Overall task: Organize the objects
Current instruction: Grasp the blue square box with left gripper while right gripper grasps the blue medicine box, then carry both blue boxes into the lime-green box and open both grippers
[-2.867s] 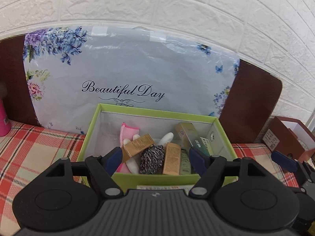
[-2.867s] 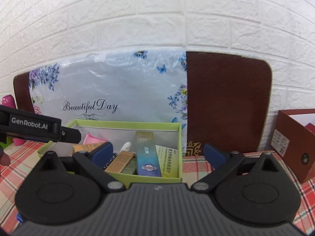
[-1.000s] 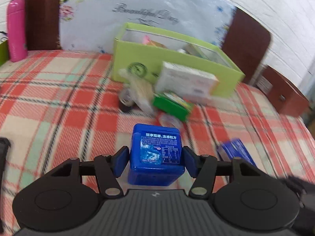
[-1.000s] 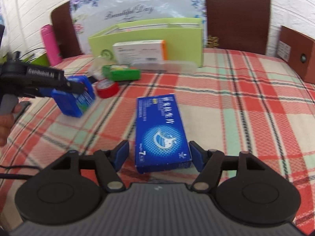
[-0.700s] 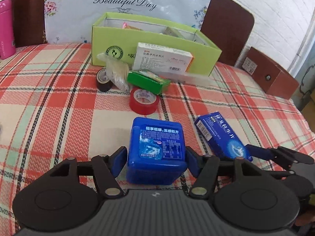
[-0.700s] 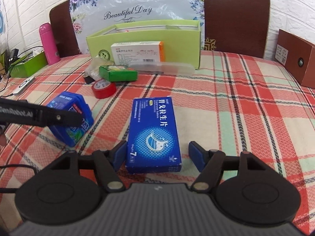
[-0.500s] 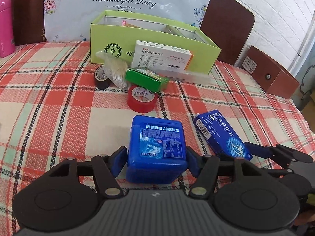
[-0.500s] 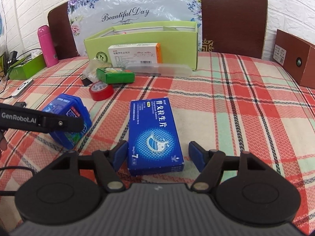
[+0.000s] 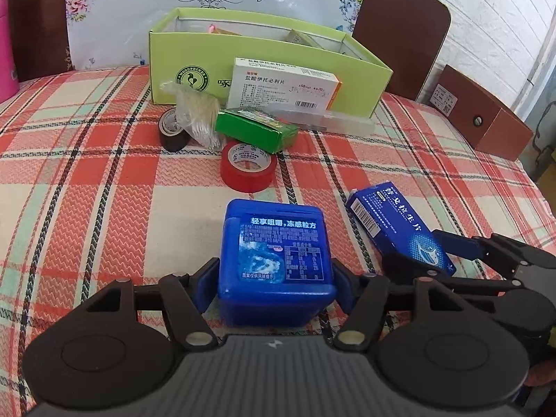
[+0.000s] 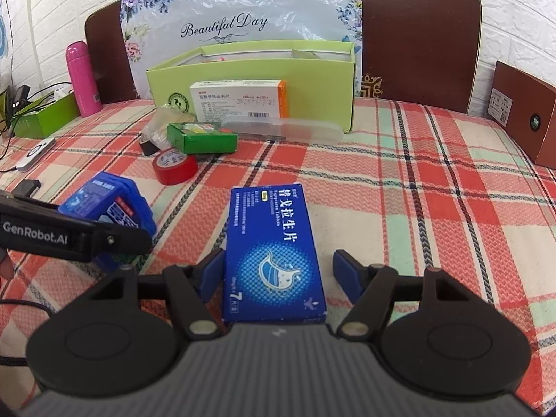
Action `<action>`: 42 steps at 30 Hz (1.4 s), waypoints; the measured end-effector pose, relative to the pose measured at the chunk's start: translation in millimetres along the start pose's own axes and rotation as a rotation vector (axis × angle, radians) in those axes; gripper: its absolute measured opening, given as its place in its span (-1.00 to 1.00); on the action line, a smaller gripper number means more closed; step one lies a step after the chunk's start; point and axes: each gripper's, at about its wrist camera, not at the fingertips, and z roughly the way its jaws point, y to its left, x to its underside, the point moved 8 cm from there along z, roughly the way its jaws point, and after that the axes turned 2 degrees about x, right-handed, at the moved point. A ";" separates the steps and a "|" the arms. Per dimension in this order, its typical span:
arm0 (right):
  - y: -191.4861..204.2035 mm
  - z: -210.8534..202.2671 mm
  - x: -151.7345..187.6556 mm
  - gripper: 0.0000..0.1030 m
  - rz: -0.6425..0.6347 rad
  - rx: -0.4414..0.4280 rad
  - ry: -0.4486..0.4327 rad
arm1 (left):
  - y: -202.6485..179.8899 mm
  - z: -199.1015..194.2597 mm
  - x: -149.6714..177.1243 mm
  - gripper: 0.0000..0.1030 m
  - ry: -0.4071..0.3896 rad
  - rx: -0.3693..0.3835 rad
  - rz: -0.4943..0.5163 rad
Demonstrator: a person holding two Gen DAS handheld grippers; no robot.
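Jaws straddling blue tub [image 9: 276, 260], left gripper [image 9: 274, 279]

Green box [image 9: 264, 52] contents mostly hidden; pink bottle [image 9: 7, 52] cut off.

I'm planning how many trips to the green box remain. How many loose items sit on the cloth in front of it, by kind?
Cartons: 3 (white and orange, green, blue)
Tape rolls: 2 (red, dark)
Blue plastic case: 1
Clear case: 1
Plastic bag: 1
Total: 8
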 end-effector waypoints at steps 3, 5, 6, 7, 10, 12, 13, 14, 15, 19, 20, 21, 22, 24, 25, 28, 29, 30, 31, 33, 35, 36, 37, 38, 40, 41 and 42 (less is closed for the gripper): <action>3.8 3.1 2.9 0.32 0.000 -0.013 0.001 | -1.4 1.0 0.2 0.36 0.002 -0.004 0.002; 7.4 4.4 3.8 0.32 -0.023 -0.005 -0.003 | -1.6 1.3 1.5 0.37 -0.001 -0.010 0.003; 8.8 4.4 3.9 0.27 -0.031 -0.002 -0.005 | -2.2 1.5 1.6 0.37 -0.004 -0.013 0.007; 9.9 4.1 4.2 0.23 -0.034 -0.005 -0.007 | -2.5 1.6 2.0 0.37 -0.005 -0.015 0.010; 12.6 3.5 4.8 0.09 -0.036 -0.006 -0.011 | -3.2 1.8 2.8 0.34 -0.008 -0.021 0.021; 14.8 3.1 5.8 0.08 -0.043 0.005 -0.016 | -2.7 1.3 3.4 0.17 -0.015 -0.033 0.027; 15.6 2.9 6.1 0.08 -0.045 0.009 -0.018 | -2.3 0.8 3.6 0.16 -0.018 -0.036 0.031; 16.2 2.6 6.4 0.08 -0.043 0.011 -0.020 | -2.1 0.3 3.6 0.16 -0.020 -0.032 0.029; 16.5 2.2 6.7 0.08 -0.040 0.010 -0.021 | -1.4 0.0 3.5 0.15 -0.022 -0.027 0.024; 16.3 -0.4 7.2 0.08 -0.021 -0.020 -0.016 | -1.3 -2.1 4.0 0.14 -0.023 -0.014 0.012; 15.5 -1.1 6.9 0.08 -0.007 -0.030 -0.014 | -1.4 -2.7 3.8 0.14 -0.021 -0.010 0.009; 14.1 -1.7 6.2 0.08 0.012 -0.041 -0.014 | -1.7 -3.5 3.5 0.14 -0.018 -0.005 0.004; 12.2 -2.3 5.8 0.08 0.030 -0.051 -0.014 | -2.2 -4.3 3.0 0.14 -0.017 0.003 -0.002; 7.5 -3.6 3.4 0.08 0.073 -0.072 -0.019 | -3.6 -6.3 -0.3 0.14 -0.020 0.022 -0.019; 4.9 -4.9 1.8 0.07 0.095 -0.078 -0.026 | -4.4 -8.5 -2.5 0.14 -0.028 0.025 -0.021; 0.0 -10.4 -5.6 0.07 0.114 -0.070 -0.060 | -8.3 -17.4 -12.0 0.14 -0.063 0.028 -0.008; -0.6 -12.9 -8.8 0.07 0.114 -0.068 -0.074 | -9.5 -20.4 -16.4 0.14 -0.075 0.033 -0.003; -1.5 -15.7 -12.8 0.07 0.118 -0.071 -0.087 | -10.5 -23.1 -20.5 0.14 -0.085 0.038 0.001; -2.3 -18.1 -17.4 0.07 0.123 -0.074 -0.099 | -11.3 -26.0 -25.9 0.14 -0.099 0.041 0.007; -3.0 -23.5 -28.4 0.07 0.126 -0.080 -0.128 | -11.8 -31.6 -37.4 0.14 -0.127 0.043 0.015; -3.8 -28.0 -40.8 0.07 0.121 -0.083 -0.159 | -11.6 -37.7 -51.9 0.14 -0.161 0.048 0.022; -4.1 -29.7 -47.2 0.07 0.117 -0.085 -0.174 | -11.5 -40.4 -59.5 0.14 -0.177 0.049 0.025; -4.5 -30.9 -54.3 0.07 0.112 -0.085 -0.189 | -11.1 -43.4 -67.6 0.14 -0.194 0.049 0.028; -5.3 -32.0 -61.2 0.07 0.108 -0.084 -0.204 | -10.9 -46.6 -76.5 0.14 -0.216 0.048 0.034; -6.8 -32.9 -76.6 0.07 0.099 -0.079 -0.234 | -9.8 -51.9 -92.4 0.14 -0.253 0.042 0.045; -7.5 -33.2 -83.8 0.07 0.098 -0.076 -0.248 | -8.5 -54.7 -102.2 0.14 -0.271 0.039 0.049; -7.7 -33.4 -91.4 0.07 0.095 -0.075 -0.261 | -6.5 -56.9 -111.3 0.14 -0.289 0.035 0.049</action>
